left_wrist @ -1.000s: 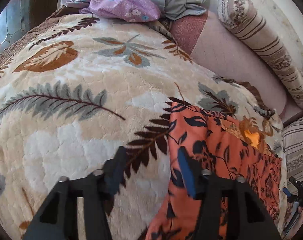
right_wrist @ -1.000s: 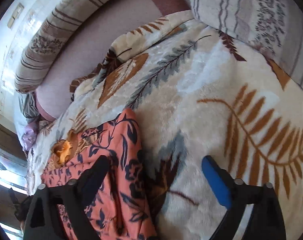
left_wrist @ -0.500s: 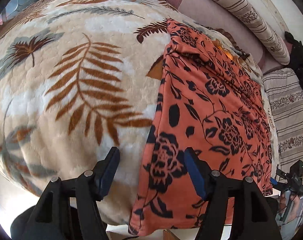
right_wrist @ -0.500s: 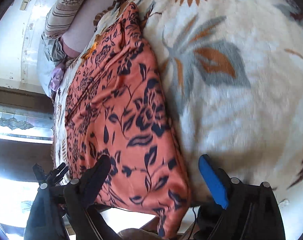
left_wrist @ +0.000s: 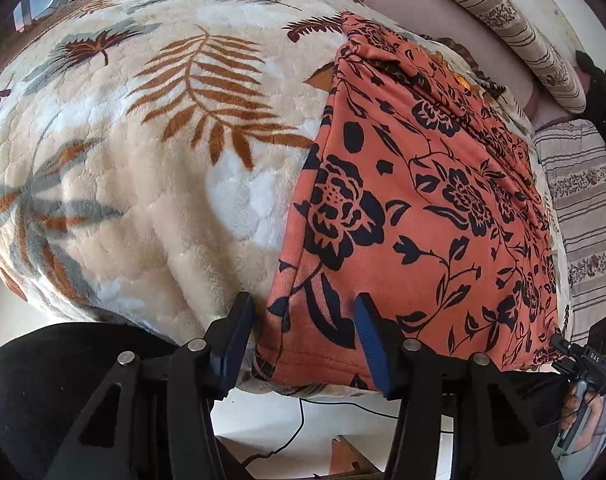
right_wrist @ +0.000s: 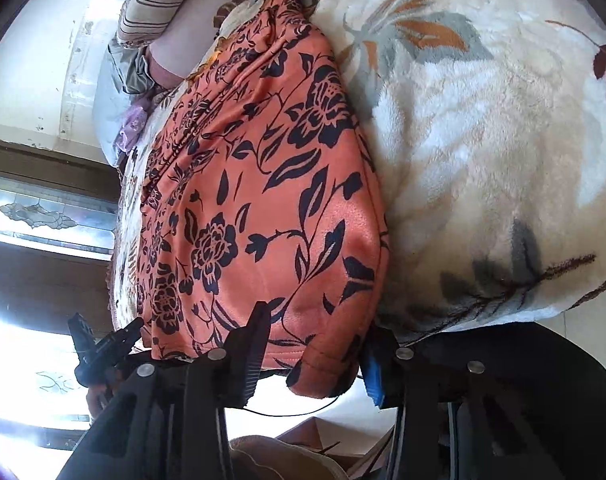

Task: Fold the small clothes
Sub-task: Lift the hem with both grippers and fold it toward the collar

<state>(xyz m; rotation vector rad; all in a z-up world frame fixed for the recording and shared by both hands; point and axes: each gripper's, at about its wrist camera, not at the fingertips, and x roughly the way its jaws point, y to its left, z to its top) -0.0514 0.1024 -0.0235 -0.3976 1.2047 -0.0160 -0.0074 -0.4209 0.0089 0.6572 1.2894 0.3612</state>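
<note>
Between the blue-padded fingers (left_wrist: pixel 369 336) of the left gripper (left_wrist: pixel 303 336), a near corner of the orange garment with a black flower print (left_wrist: pixel 415 216), draped over the bed's front edge; jaws closing, pads apparently not yet pressed on the cloth. Same on the other side: right gripper (right_wrist: pixel 315 348) straddling the opposite near corner, jaws closing, black finger (right_wrist: pixel 257 340) lying over the hem, blue pad (right_wrist: pixel 373 376) just outside the side seam, no firm pinch to be made out. Outward from both: garment spread long and fairly flat up the plush cream blanket with rust and grey leaf patterns (left_wrist: pixel 151 152), a few ridged wrinkles toward its far end, something yellowish showing at the far edge, too small to identify. Farther off, striped beige bolster pillow (left_wrist: pixel 515 28) along the wall and mauve bedsheet (left_wrist: pixel 387 4) beside it; in the right view a heap of grey and lilac cloth (right_wrist: pixel 127 92) at the bed's far corner. As a judgement: laying-out seemingly done, no crosswise fold visible yet; grasping the near hem in hand, then presumably carrying it toward the far end, with further folds and any other pieces left. Writing: only small white characters on the other gripper's body at the left view's edge, perhaps "BAS", too tiny to trust; no label or brand visible on the garment.
</note>
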